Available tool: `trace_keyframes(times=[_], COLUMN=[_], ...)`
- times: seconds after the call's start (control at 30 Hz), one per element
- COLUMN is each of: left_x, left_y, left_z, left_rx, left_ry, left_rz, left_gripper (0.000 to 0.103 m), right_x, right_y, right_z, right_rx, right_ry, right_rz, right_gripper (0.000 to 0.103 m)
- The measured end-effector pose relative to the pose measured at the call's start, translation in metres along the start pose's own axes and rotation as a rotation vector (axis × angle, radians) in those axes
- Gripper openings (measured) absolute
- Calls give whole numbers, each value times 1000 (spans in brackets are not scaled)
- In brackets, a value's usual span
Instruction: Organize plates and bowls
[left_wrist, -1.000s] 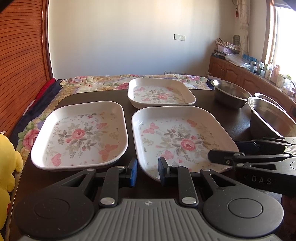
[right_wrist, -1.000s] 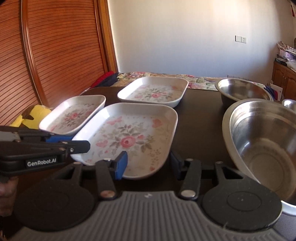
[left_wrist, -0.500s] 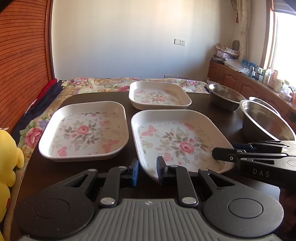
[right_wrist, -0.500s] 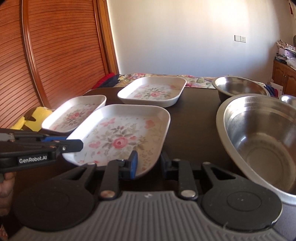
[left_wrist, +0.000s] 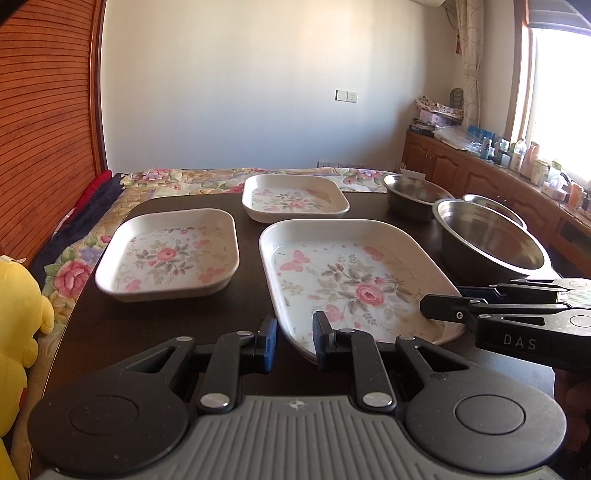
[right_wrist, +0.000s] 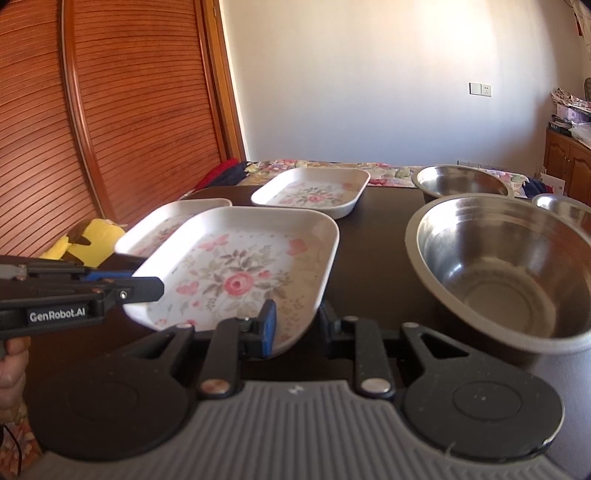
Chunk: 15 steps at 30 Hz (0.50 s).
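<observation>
A large white floral plate (left_wrist: 351, 280) lies nearest on the dark table (left_wrist: 166, 325). My left gripper (left_wrist: 293, 343) is shut on the plate's near-left corner. At the near-right corner, the rim sits pinched in my right gripper (right_wrist: 295, 328), also shut. In the right wrist view the large plate (right_wrist: 240, 273) looks raised and overlaps the medium floral plate (right_wrist: 166, 221) to its left. A smaller floral plate (left_wrist: 295, 199) sits at the back. A large steel bowl (right_wrist: 506, 273) stands to the right, with two smaller steel bowls (left_wrist: 413, 192) (left_wrist: 495, 210) behind it.
A yellow plush toy (left_wrist: 18, 321) sits off the table's left edge. A floral quilt (left_wrist: 184, 177) lies beyond the far edge. A slatted wooden door (right_wrist: 129, 110) fills the left side. A cluttered wooden cabinet (left_wrist: 480, 173) runs under the window on the right.
The right gripper's jaws narrowed onto the large plate's rim. Both grippers pulled back and slightly up, and the large plate's near edge came up with them.
</observation>
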<state>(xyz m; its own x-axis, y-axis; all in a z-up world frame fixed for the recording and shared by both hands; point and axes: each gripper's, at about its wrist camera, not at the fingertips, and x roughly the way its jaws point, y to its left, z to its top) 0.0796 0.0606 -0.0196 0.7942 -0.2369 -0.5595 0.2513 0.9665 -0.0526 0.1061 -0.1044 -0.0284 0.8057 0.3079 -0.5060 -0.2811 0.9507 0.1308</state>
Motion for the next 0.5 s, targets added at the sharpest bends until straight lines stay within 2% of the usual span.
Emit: trace_keyframes(times=[0.5], left_x=[-44], left_y=[-6], left_z=[-24], left_rx=[3], left_ry=[-1], left_rz=[27], left_gripper=[22], right_x=[-35], right_y=[18], right_z=[-17], right_rx=[-5], right_ry=[-14], right_rz=[40], right_gripper=[26])
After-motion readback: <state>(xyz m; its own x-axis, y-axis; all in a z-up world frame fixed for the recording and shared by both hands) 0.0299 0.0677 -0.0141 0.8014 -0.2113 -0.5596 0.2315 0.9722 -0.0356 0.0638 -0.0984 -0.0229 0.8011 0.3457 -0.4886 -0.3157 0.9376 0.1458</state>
